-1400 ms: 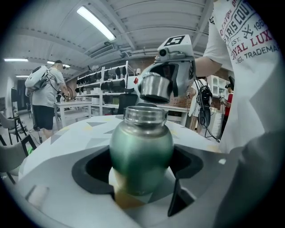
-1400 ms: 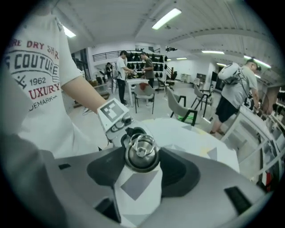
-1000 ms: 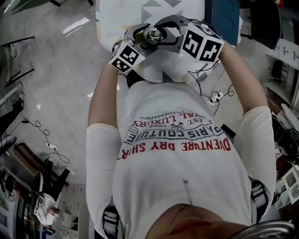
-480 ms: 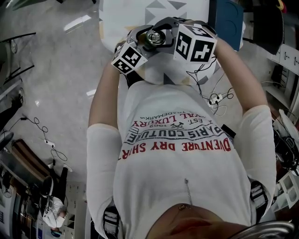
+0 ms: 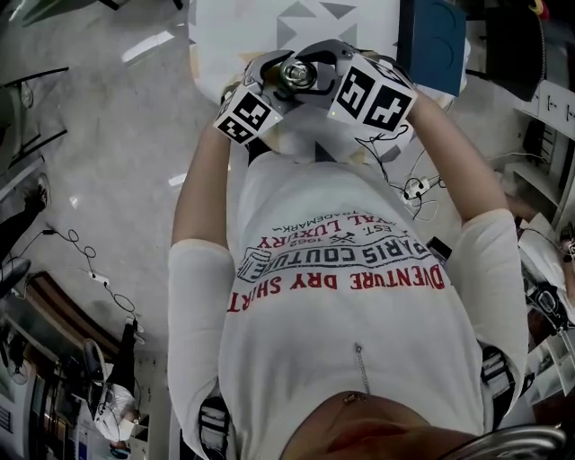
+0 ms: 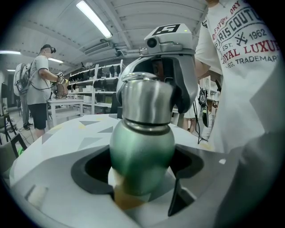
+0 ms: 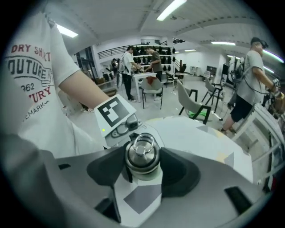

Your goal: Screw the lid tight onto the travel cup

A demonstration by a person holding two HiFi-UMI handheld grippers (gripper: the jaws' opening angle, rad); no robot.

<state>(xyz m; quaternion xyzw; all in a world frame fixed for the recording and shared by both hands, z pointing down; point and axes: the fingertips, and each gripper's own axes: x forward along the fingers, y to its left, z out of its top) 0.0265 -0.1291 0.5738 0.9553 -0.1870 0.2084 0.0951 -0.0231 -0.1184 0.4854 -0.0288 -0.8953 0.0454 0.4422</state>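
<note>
lid [image 7: 141,151]: on top of the travel cup [image 6: 141,149]
left gripper [image 6: 142,171]: jaws around the travel cup's body, at its left
right gripper [image 7: 142,167]: jaws around the lid, at the travel cup's right
table [image 5: 216,36]: below and beyond the travel cup

Left tongs [image 6: 141,171] clamped on travel cup [image 6: 142,142], right tongs [image 7: 142,171] on its lid [image 7: 141,153], torso [image 5: 350,296] close behind, table [image 5: 225,27] open beyond
</note>
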